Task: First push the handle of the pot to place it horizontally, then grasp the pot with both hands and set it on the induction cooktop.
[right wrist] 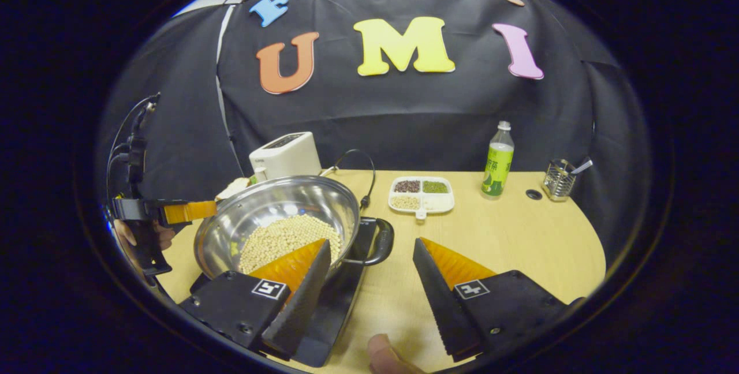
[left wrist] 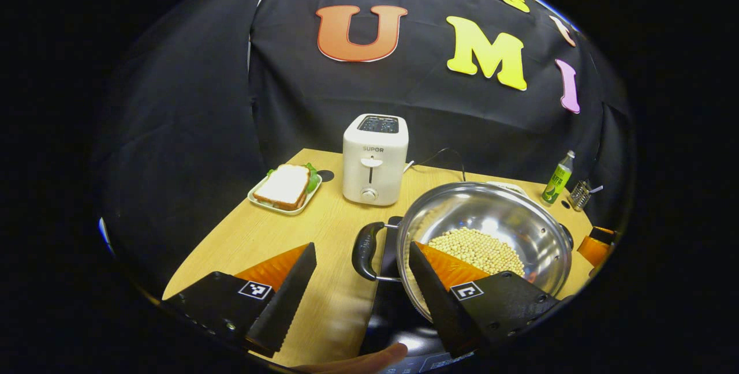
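Your pot (left wrist: 485,235) of soybeans (left wrist: 476,249) sits on the induction cooktop (left wrist: 388,310). Your left gripper (left wrist: 361,287) and right gripper (right wrist: 369,281) both gape, straddling its side handles. The toaster (left wrist: 375,159) reads SUPOR; the bottle (right wrist: 497,160) label is illegible.

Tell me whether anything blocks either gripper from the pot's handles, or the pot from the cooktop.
Nothing visible does. The left gripper stands open with the pot's left handle straight ahead; the right gripper stands open facing the right handle. The pot already sits over the induction cooktop.
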Tool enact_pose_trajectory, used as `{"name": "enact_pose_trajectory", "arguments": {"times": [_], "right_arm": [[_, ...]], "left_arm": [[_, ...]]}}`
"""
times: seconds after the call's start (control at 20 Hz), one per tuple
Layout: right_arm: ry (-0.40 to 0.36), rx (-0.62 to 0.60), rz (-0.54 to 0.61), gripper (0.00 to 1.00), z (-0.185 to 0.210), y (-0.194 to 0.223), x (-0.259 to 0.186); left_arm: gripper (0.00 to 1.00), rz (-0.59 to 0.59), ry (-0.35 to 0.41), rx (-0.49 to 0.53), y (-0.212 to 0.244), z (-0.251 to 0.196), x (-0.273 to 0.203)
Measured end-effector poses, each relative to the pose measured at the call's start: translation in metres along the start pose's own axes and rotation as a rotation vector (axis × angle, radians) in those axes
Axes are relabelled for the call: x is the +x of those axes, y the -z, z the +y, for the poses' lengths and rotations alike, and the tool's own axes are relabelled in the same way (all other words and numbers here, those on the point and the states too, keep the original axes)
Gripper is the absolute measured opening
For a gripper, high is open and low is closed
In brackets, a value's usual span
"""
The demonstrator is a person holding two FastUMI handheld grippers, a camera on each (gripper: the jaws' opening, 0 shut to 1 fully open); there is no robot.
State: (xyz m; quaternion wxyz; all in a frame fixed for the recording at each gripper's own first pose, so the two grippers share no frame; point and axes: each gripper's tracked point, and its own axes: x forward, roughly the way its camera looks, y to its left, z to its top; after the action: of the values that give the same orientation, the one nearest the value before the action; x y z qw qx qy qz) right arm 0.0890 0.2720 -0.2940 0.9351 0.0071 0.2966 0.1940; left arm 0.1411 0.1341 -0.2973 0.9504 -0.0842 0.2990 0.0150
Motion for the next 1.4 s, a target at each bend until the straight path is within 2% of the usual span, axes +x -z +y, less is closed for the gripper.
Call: {"name": "enact_pose_trajectory", "arguments": {"times": [0.35, 0.4, 0.85, 1.1, 1.25, 1.4], "right_arm": [[0.038, -0.016, -0.164, 0.91, -0.018, -0.014, -0.073], [0.041, -0.016, -0.181, 0.95, -0.021, -0.016, -0.084], [0.093, 0.003, -0.315, 0.97, -0.067, -0.038, -0.182], [0.131, 0.039, -0.397, 0.98, -0.112, -0.063, -0.239], [0.169, 0.047, -0.446, 0.96, -0.140, -0.076, -0.272], [0.200, 0.021, -0.495, 0.98, -0.158, -0.086, -0.307]], "left_arm": [[0.96, -0.145, 0.017, 0.016, -0.025, -0.016, -0.063], [0.96, -0.168, 0.017, 0.020, -0.029, -0.019, -0.071], [0.95, -0.266, 0.022, 0.055, -0.049, -0.066, -0.142], [0.96, -0.351, -0.012, 0.102, -0.065, -0.091, -0.184], [0.95, -0.448, -0.075, 0.081, -0.083, -0.098, -0.209], [0.95, -0.503, -0.084, 0.071, -0.092, -0.116, -0.227]]}}
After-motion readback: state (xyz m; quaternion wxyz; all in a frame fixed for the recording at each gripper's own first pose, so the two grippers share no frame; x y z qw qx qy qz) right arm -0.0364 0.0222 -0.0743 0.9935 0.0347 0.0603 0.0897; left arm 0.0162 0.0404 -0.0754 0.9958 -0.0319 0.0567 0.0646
